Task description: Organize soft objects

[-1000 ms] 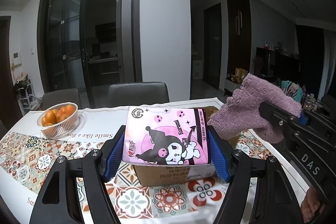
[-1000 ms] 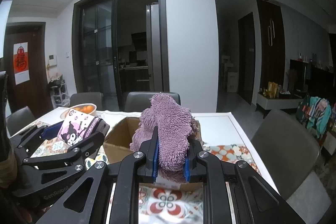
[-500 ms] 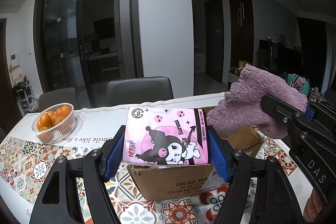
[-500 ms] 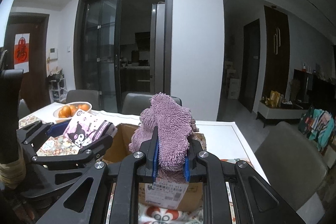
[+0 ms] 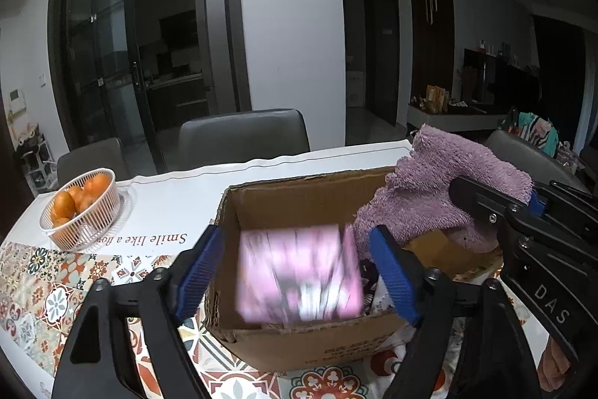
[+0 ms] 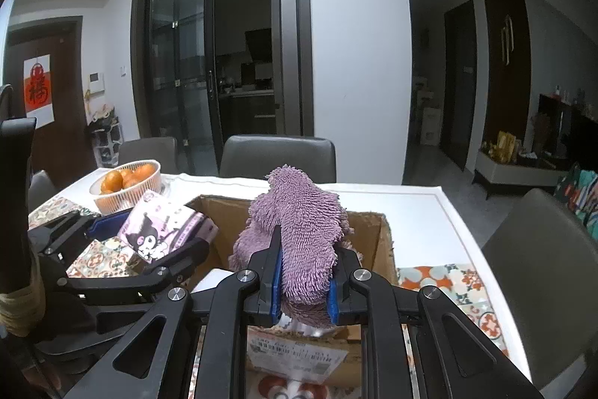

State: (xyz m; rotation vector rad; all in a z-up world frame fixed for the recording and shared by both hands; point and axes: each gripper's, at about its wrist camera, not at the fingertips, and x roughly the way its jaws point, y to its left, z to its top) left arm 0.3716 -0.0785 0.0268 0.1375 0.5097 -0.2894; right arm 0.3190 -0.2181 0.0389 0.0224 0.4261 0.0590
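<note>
Opening over the cardboard box (image 5: 306, 197), left gripper (image 5: 299, 272) angled forward and downward, blue pads (image 5: 392, 272) spread on either side of the pink tissue pack (image 5: 299, 279), gaps visible on both flanks. Pack blurred in the left wrist view, sitting in the mouth of the box and clear of both pads; in the right wrist view the same pack (image 6: 157, 230) sharp, with its cartoon print facing up, between the black fingers of the left gripper (image 6: 149, 242) at the box's left edge. Right gripper (image 6: 302, 283) likewise tilted downward over the near side of the box (image 6: 381, 249), pads close together and clamped on the purple chenille cloth (image 6: 299, 230), shaggy end standing up above the fingers. Seen from the left wrist, cloth (image 5: 441, 189) hanging over the box's right rim, right gripper (image 5: 486, 208) reaching in from the right edge. Part of a hand (image 5: 553, 365) glimpsed low at the right, under that gripper. Box resting on the patterned table runner (image 5: 48, 287); white basket of oranges (image 5: 80, 208) standing well to the left on the table (image 5: 179, 197), grey chair (image 5: 243, 137) behind.
</note>
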